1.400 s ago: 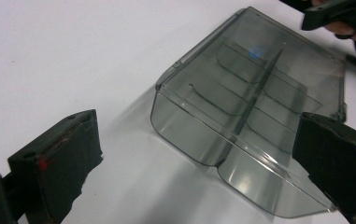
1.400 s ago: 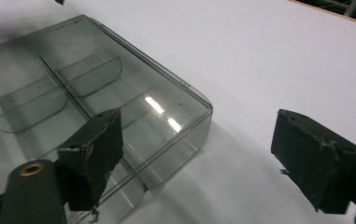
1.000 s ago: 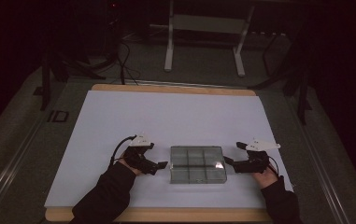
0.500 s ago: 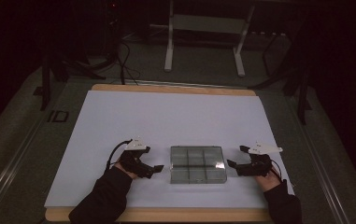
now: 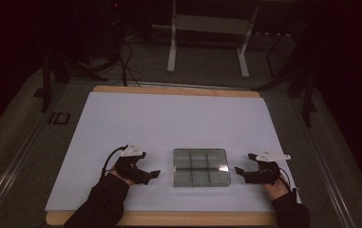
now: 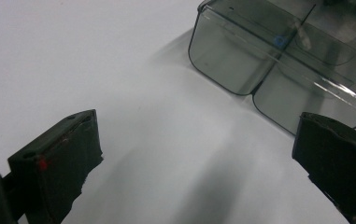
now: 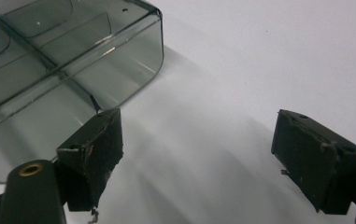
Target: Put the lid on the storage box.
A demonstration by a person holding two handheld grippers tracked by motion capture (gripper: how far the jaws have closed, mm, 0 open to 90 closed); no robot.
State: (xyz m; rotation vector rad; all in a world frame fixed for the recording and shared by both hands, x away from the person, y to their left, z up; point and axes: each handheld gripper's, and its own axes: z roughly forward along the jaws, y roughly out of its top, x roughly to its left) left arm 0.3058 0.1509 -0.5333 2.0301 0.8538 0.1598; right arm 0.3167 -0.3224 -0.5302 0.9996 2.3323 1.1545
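Room: dark, with metal stand legs behind the table (image 5: 121, 209).
Surface: white sheet (image 5: 169, 128) covering the table.
Box: clear divided plastic box (image 5: 200, 167) near the front edge, between both grippers.
Left hand-held gripper (image 5: 152, 175): jaws wide apart, holding nothing, just beside the box.
Right hand-held gripper (image 5: 241, 170): jaws wide apart, holding nothing, just beside the box.

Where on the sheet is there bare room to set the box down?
The whole far half of the white sheet, beyond the clear compartment box, is bare. Crowded: the near strip, with the left gripper and right gripper flanking the box.
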